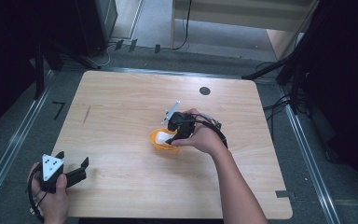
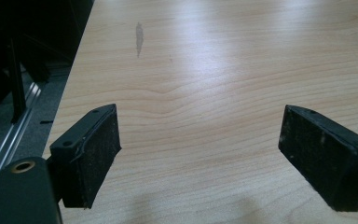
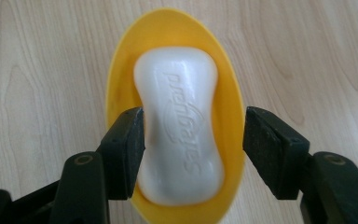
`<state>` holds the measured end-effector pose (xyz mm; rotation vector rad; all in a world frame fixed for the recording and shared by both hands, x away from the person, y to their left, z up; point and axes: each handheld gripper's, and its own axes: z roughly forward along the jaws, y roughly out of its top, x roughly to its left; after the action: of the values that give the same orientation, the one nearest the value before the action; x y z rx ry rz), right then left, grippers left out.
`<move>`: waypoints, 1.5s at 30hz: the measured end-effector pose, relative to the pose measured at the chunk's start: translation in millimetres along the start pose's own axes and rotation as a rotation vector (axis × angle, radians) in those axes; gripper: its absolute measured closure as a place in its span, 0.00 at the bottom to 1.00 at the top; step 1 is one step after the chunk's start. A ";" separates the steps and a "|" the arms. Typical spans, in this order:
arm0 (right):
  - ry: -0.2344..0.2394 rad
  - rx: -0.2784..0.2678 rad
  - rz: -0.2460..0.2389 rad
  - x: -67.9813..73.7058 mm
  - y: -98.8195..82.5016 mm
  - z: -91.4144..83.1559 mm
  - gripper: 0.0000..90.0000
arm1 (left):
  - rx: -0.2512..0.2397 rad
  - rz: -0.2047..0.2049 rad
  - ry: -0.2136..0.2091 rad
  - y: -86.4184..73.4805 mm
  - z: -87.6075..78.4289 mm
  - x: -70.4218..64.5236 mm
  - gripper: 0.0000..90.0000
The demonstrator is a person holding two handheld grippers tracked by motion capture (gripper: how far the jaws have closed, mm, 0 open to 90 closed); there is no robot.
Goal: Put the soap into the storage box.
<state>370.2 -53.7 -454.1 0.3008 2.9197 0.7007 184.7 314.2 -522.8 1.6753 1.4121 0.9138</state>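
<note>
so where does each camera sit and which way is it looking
High view: fixed above the person's side, looking forward and down on the wooden table; both forearms, left gripper and right gripper show.
Left gripper view: rides the left gripper, looking along its open jaws over bare table.
Right gripper view: rides the right gripper, looking down at the white soap in the yellow dish.
Shared: the high and right gripper views both show soap and dish.

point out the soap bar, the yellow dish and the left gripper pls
soap bar (image 3: 179,123): right gripper view, embossed top face.
yellow dish (image 3: 170,23): right gripper view, far rim.
left gripper (image 1: 72,168): high view, gap between its open fingertips.
</note>
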 end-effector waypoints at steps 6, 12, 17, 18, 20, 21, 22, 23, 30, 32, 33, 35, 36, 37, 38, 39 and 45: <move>-0.003 -0.049 0.067 -3.5 -12.5 -12.5 0.43 | 0.002 0.007 0.003 0.1 -0.1 -0.1 0.14; -0.028 -0.080 0.158 -3.3 -38.5 -24.7 0.32 | 0.002 0.003 0.004 0.1 0.0 0.1 0.13; -0.062 -0.101 0.237 -3.3 -55.7 -31.7 0.24 | 0.000 -0.003 0.005 -0.1 -0.2 0.3 0.13; -0.072 -0.137 0.280 -3.7 -65.2 -37.1 0.21 | 0.000 -0.002 0.005 -0.1 -0.2 0.2 0.12; -0.077 -0.146 0.291 -4.1 -68.3 -38.4 0.19 | 0.001 -0.001 0.005 0.0 -0.1 0.2 0.12; -0.082 -0.162 0.331 -3.3 -76.2 -42.1 0.16 | 0.000 -0.004 0.004 0.0 0.0 0.1 0.12; -0.082 -0.162 0.331 -3.3 -76.2 -42.1 0.16 | 0.000 -0.004 0.004 0.0 0.0 0.1 0.12; -0.082 -0.177 0.344 -3.1 -80.4 -43.7 0.16 | 0.000 -0.004 0.004 -0.1 -0.4 0.3 0.12; -0.103 -0.221 0.437 2.4 -111.8 -46.7 0.04 | -0.002 -0.012 0.000 -0.3 -0.7 0.9 0.11; -0.105 -0.230 0.450 4.7 -119.2 -47.0 0.02 | -0.003 -0.012 -0.001 -0.3 -0.6 1.1 0.11; -0.111 -0.230 0.458 5.9 -122.7 -47.1 0.02 | -0.001 -0.014 -0.001 -0.2 -0.6 1.2 0.10; -0.119 -0.243 0.475 8.6 -129.9 -47.2 0.01 | -0.001 -0.013 0.000 -0.2 -0.5 1.1 0.10; -0.121 -0.255 0.480 9.5 -133.8 -47.0 0.01 | 0.001 -0.015 0.000 -0.1 -0.5 1.2 0.10; -0.121 -0.262 0.485 10.8 -137.6 -46.8 0.00 | 0.002 -0.016 -0.002 -0.1 -0.6 1.5 0.10; -0.121 -0.266 0.497 13.0 -141.3 -46.7 0.00 | 0.004 -0.019 -0.007 -0.1 -0.5 2.0 0.10; -0.121 -0.266 0.497 13.0 -141.3 -46.7 0.00 | 0.004 -0.019 -0.007 -0.1 -0.5 2.0 0.10; -0.193 -0.294 0.552 22.7 -170.3 -44.6 0.00 | 0.005 -0.022 -0.008 -0.1 -0.5 2.2 0.10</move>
<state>312.9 -216.8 -494.6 1.0895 2.5043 1.0818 184.6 316.4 -522.5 1.6622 1.4261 0.8907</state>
